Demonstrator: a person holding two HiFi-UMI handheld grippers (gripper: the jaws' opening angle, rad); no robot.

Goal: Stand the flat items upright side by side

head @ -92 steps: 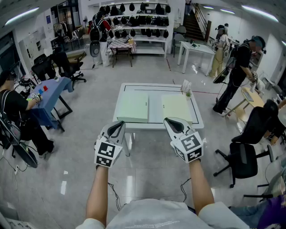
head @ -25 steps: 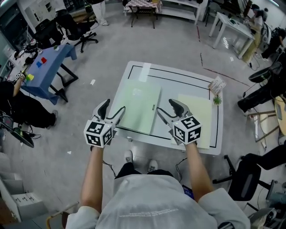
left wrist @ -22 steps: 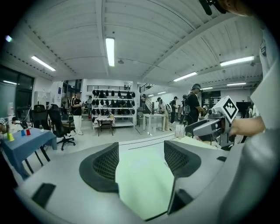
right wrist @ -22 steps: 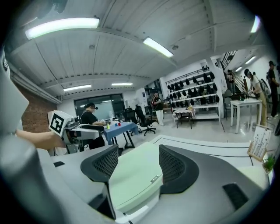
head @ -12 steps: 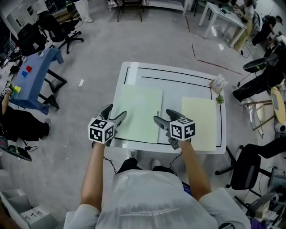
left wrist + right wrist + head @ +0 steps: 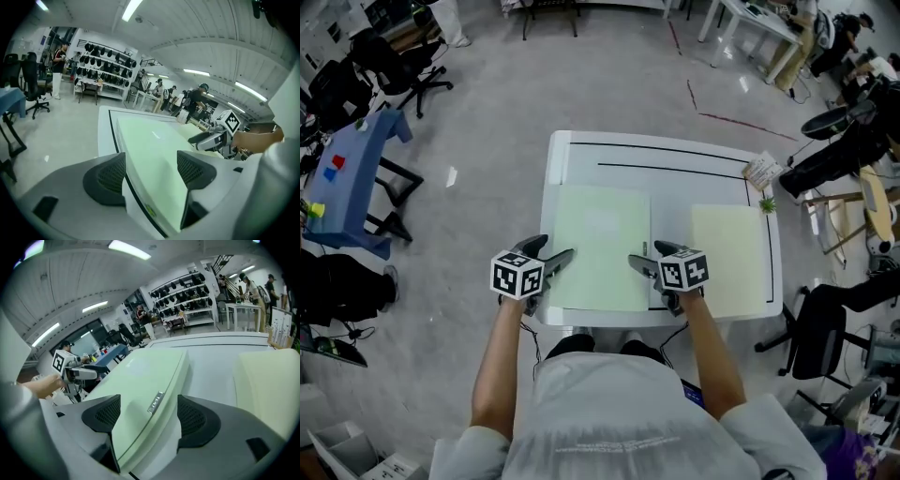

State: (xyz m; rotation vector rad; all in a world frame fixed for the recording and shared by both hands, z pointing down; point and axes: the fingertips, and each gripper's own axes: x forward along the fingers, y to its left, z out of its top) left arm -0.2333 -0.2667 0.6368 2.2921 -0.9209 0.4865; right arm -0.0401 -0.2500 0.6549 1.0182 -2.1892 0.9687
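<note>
Pale green folder [image 6: 600, 246] lies flat on the surface [image 6: 666, 155], cream folder [image 6: 729, 258] just right of it; left tongs [image 6: 551, 253] and right tongs [image 6: 642, 261] have just been opening and straddle its near corners, unclamped; approach stage, I'd say; next: pinch both edges, tip it upright

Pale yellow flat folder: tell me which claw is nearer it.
Right. The right claw straddles the right edge of the pale green flat folder, beside the pale yellow flat folder; the left claw is at the green one's left edge.
</note>
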